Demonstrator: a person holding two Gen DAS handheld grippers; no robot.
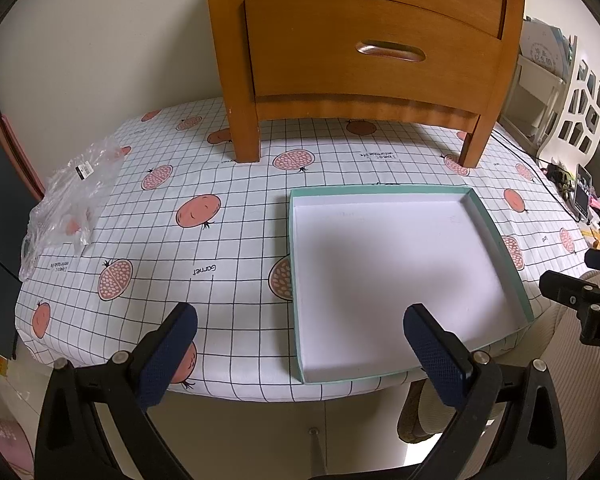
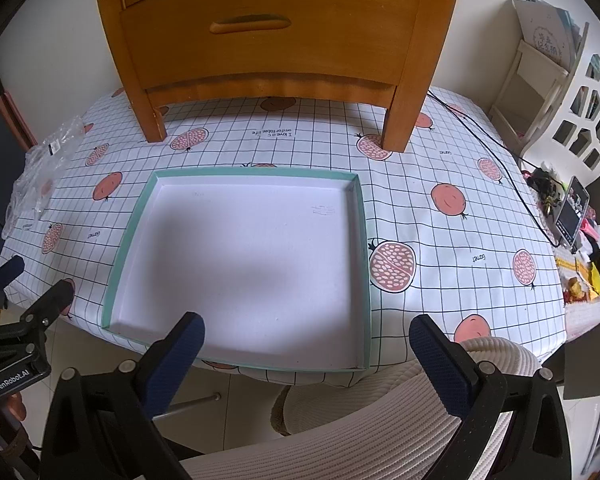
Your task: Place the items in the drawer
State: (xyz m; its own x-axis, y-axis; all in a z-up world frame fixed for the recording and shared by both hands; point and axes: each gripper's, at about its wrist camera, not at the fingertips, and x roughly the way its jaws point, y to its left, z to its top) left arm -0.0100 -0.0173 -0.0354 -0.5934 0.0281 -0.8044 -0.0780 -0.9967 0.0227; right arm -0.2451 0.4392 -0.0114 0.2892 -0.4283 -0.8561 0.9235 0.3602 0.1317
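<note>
Left wrist view: the left gripper (image 1: 300, 344) hangs at the near edge of the table (image 1: 236, 208), its jaws spread wide and holding nothing. Ahead lies a shallow tray (image 1: 496, 232) with a teal rim, its white floor bare. Behind it stands the cabinet (image 1: 236, 80), and the lower drawer (image 1: 340, 20) is shut flush, its handle (image 1: 391, 51) untouched. A crumpled bag (image 1: 72, 200) lies at the far left of the table, well apart from the tray (what it contains, if anything, cannot be told). The right gripper shows at the right edge of this view.

Right wrist view: the right gripper (image 2: 306, 354) also hovers off the near table edge, jaws wide and empty, above a ribbed white sleeve (image 2: 340, 432). The tray sits straight ahead, and here too nothing lies in it. The drawer front fills the top of the frame, closed. A cable (image 2: 512, 184) runs along the right side toward a phone (image 2: 574, 210).

As a judgement: no items for the drawer are visible on the table, apart perhaps from the bag. Either the items are already inside and the drawer closed, so the task is near done, or nothing has begun; the pictures do not settle which.
</note>
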